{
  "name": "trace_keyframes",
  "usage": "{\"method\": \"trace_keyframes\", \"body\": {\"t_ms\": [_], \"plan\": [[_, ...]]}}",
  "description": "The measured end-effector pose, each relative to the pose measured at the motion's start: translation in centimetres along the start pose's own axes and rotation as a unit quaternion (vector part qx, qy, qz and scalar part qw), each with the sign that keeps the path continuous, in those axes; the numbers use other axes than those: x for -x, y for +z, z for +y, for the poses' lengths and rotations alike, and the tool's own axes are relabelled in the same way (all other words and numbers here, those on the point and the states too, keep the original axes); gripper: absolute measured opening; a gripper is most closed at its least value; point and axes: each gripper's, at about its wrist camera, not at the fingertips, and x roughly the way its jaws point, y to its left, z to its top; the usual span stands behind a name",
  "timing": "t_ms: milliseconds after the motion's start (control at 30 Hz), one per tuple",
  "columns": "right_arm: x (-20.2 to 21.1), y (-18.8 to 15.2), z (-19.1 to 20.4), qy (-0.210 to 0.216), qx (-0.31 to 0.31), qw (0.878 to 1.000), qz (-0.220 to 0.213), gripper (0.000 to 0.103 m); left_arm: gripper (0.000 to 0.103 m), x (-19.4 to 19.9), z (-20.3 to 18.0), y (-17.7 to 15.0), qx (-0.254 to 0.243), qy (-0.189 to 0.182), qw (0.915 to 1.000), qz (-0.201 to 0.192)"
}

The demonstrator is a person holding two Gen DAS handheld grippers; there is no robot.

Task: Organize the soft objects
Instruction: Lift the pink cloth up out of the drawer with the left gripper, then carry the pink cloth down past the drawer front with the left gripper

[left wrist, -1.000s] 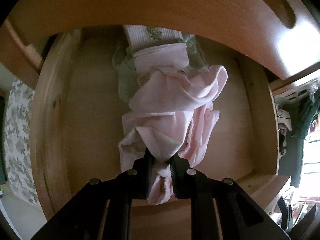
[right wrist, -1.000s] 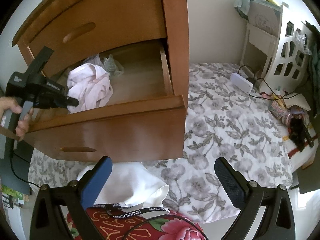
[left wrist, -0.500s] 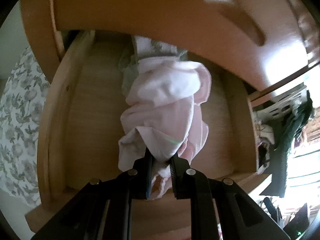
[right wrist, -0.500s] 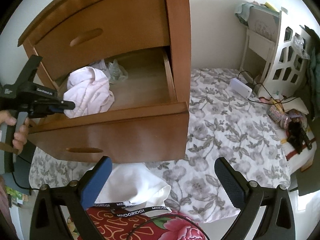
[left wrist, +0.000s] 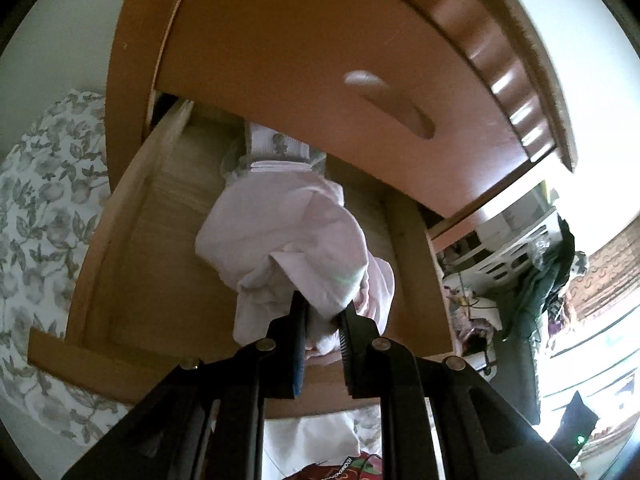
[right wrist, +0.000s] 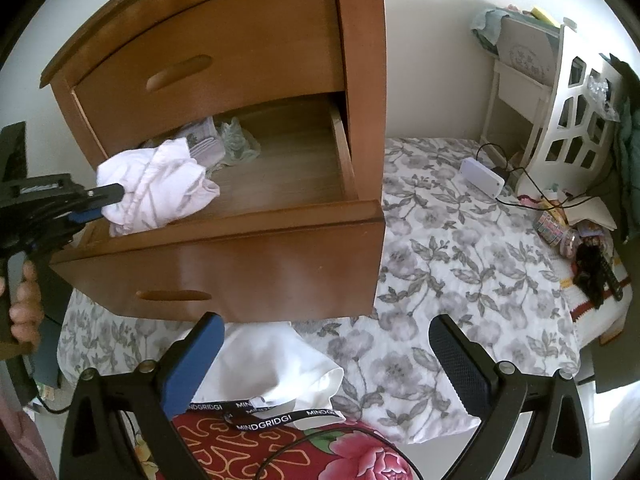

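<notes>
My left gripper [left wrist: 322,312] is shut on a bunched pale pink garment [left wrist: 296,236] and holds it over the front left part of the open wooden drawer [left wrist: 132,240]. The same garment [right wrist: 156,188] and left gripper [right wrist: 104,202] show in the right wrist view at the drawer's [right wrist: 256,256] left side. Folded socks [right wrist: 204,138] and a pale green cloth [right wrist: 240,146] lie at the drawer's back. My right gripper [right wrist: 324,364] is open and empty, low in front of the drawer, above a white garment [right wrist: 272,364] on the floral bedsheet [right wrist: 460,264].
The nightstand's upper drawer [right wrist: 224,52] is closed above the open one. A red floral cloth [right wrist: 304,452] and a black lanyard [right wrist: 264,420] lie near my right gripper. A white box [right wrist: 482,178], cables and a white shelf [right wrist: 568,92] stand at the right.
My left gripper has pulled back and up with the pink garment, which now hangs bunched over the drawer's front. The right gripper has risen slightly and stayed open.
</notes>
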Motion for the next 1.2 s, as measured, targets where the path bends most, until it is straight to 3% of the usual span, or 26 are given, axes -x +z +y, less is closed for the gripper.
{"method": "trace_keyframes", "body": {"t_ms": [200,633,1200], "plan": [[0.1,-0.1,0.2,0.003,0.003,1.0,0.001,0.103,0.015,2.0,-2.2,-1.4,-0.013,-0.012,0.9993,-0.033],[0.4,-0.2,0.4,0.004,0.005,1.0,-0.001,0.103,0.015,5.6,-3.2,-1.8,-0.027,-0.033,0.9963,-0.075],[0.5,-0.2,0.3,0.005,0.004,1.0,-0.001,0.103,0.014,11.6,-6.4,-2.0,-0.068,-0.068,0.9852,-0.142]]}}
